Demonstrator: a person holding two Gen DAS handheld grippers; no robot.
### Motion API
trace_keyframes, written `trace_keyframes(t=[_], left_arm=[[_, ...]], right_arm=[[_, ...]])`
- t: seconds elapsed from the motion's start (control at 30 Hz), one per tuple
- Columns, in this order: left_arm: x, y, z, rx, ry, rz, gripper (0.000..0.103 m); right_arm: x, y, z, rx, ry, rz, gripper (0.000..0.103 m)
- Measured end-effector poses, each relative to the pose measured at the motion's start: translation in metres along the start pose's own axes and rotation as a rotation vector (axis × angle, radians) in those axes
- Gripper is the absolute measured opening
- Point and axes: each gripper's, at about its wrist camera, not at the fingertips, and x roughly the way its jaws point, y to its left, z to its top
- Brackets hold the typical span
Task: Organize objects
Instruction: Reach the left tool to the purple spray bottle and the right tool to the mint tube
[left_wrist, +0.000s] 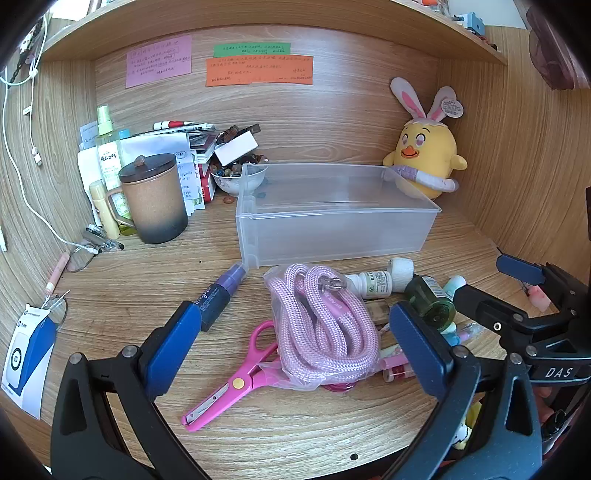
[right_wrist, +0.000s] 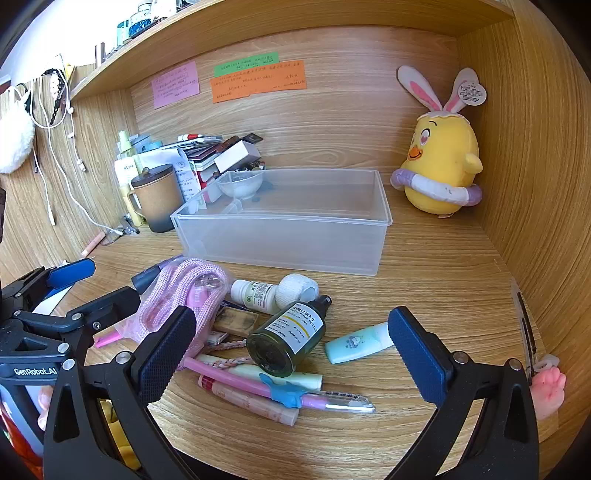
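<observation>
A clear plastic bin (left_wrist: 332, 229) (right_wrist: 284, 240) stands empty at the back of the desk. In front lies a pile: pink rope in a bag (left_wrist: 325, 325) (right_wrist: 184, 295), pink scissors (left_wrist: 236, 380), purple marker (left_wrist: 218, 299), white pill bottle (left_wrist: 373, 284) (right_wrist: 255, 291), dark green bottle (left_wrist: 432, 299) (right_wrist: 288, 339), mint tube (right_wrist: 358, 343), pink pens (right_wrist: 258, 387). My left gripper (left_wrist: 295, 347) is open and empty, straddling the rope. My right gripper (right_wrist: 291, 354) is open and empty, straddling the green bottle.
A brown lidded mug (left_wrist: 155, 199), bottles, papers and a bowl of beads (left_wrist: 236, 181) crowd the back left. A yellow chick plush (left_wrist: 424, 155) (right_wrist: 439, 166) sits at the back right. Wooden walls close in both sides. A white roll (right_wrist: 295, 288) lies by the pill bottle.
</observation>
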Motion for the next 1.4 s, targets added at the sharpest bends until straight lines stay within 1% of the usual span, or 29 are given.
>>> trace_keyframes(t=[0.53, 0.83, 1.0, 1.27, 1.4], left_arm=[[-0.001, -0.002, 0.0, 0.004, 0.0, 0.003, 0.103], [0.001, -0.001, 0.001, -0.001, 0.014, -0.004, 0.103], [0.006, 0.003, 0.0, -0.017, 0.028, -0.029, 0.103], [0.015, 0.011, -0.001, -0.037, 0.038, -0.032, 0.103], [0.016, 0.024, 0.002, -0.056, 0.026, -0.001, 0.101]], right_arm=[[0.0, 0.004, -0.001, -0.007, 0.002, 0.002, 0.103], [0.002, 0.004, -0.002, -0.009, 0.01, 0.009, 0.103], [0.005, 0.002, -0.002, -0.003, 0.019, 0.009, 0.103], [0.016, -0.004, -0.002, -0.003, 0.046, 0.022, 0.103], [0.02, -0.016, 0.0, 0.036, 0.052, 0.016, 0.102]])
